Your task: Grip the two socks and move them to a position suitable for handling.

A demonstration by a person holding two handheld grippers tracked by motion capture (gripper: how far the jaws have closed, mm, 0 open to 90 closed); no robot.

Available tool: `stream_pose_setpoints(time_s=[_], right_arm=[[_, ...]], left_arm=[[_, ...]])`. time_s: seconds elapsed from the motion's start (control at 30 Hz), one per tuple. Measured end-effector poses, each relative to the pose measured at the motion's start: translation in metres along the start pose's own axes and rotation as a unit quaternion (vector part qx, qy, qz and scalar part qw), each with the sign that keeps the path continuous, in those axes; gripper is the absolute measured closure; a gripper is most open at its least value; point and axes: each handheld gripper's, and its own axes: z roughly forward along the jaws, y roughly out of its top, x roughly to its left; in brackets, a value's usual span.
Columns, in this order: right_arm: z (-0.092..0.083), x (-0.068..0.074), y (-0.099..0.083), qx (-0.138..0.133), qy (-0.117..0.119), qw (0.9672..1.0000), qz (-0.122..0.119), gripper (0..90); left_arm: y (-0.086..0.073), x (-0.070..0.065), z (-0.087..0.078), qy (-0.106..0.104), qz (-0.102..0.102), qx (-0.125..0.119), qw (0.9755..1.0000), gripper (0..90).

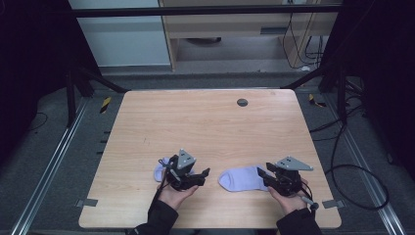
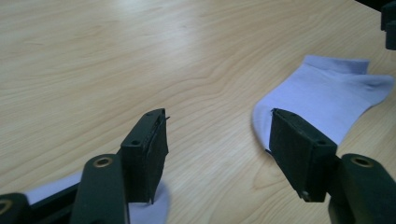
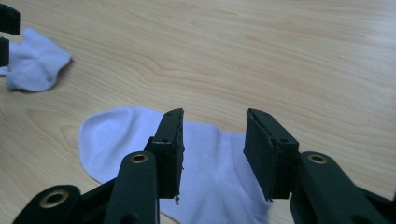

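Along the near edge of the bench (image 1: 205,122), the left tongs (image 1: 203,174) are standing open over one pale sock (image 1: 160,171), gripping nothing; the right tongs (image 1: 262,174) are gaping above the second sock (image 1: 240,178), while bare wood is stretching beyond.

Beyond the right sock (image 1: 242,178), toward the dark round cap (image 1: 242,102), the wooden table (image 1: 205,127) is bare and a gripper can pass freely. To the left of this sock there is a narrow bare strip, then the left sock (image 1: 161,171) lies in the way. The right gripper (image 1: 264,177) is at the right end of this sock, and the left gripper (image 1: 203,177) is above the left sock.
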Motion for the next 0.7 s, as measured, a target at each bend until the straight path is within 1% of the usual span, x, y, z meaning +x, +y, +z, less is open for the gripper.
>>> stream_pose_setpoints(time_s=[0.03,0.1,0.17,0.27,0.3,0.33,0.37,0.4,0.5,0.53,0.57,0.67,0.7], right_arm=[[0.001,0.004,0.004,-0.005,0.006,1.0000,-0.001,56.3],[0.002,0.007,0.007,-0.009,0.010,0.9999,-0.004,56.0],[0.005,0.011,0.010,-0.008,0.014,0.9998,-0.008,55.6],[0.011,0.019,0.015,-0.006,0.023,0.9996,-0.017,55.8],[0.011,0.019,0.015,-0.006,0.023,0.9996,-0.017,55.8],[0.016,0.025,0.020,-0.008,0.026,0.9994,-0.023,55.5],[0.018,0.027,0.021,-0.008,0.030,0.9993,-0.023,55.2],[0.018,0.027,0.021,-0.008,0.030,0.9993,-0.023,55.2],[0.027,0.039,0.029,-0.011,0.039,0.9988,-0.028,55.1],[0.030,0.042,0.030,-0.010,0.042,0.9986,-0.031,55.2],[0.033,0.046,0.032,-0.010,0.045,0.9983,-0.035,55.2],[0.041,0.055,0.036,-0.007,0.055,0.9978,-0.038,55.2],[0.043,0.059,0.038,-0.005,0.059,0.9974,-0.040,55.2]], left_arm=[[-0.002,0.010,-0.009,0.008,0.001,0.001,1.0000,34.9],[-0.005,0.020,-0.019,0.018,-0.005,-0.003,0.9998,34.6],[-0.009,0.029,-0.027,0.028,-0.015,-0.008,0.9995,34.1],[-0.016,0.043,-0.040,0.045,-0.024,-0.009,0.9987,34.1],[-0.016,0.043,-0.040,0.045,-0.024,-0.009,0.9987,34.1],[-0.020,0.049,-0.044,0.052,-0.029,-0.008,0.9982,34.1],[-0.025,0.056,-0.050,0.060,-0.033,-0.005,0.9976,34.2],[-0.025,0.056,-0.050,0.060,-0.033,-0.005,0.9976,34.2],[-0.039,0.071,-0.060,0.080,-0.045,-0.005,0.9958,34.3],[-0.039,0.071,-0.060,0.080,-0.045,-0.005,0.9958,34.4],[-0.046,0.077,-0.063,0.088,-0.050,-0.004,0.9949,34.5],[-0.056,0.086,-0.067,0.101,-0.055,-0.001,0.9934,35.3],[-0.059,0.089,-0.068,0.105,-0.059,-0.002,0.9927,35.7]])
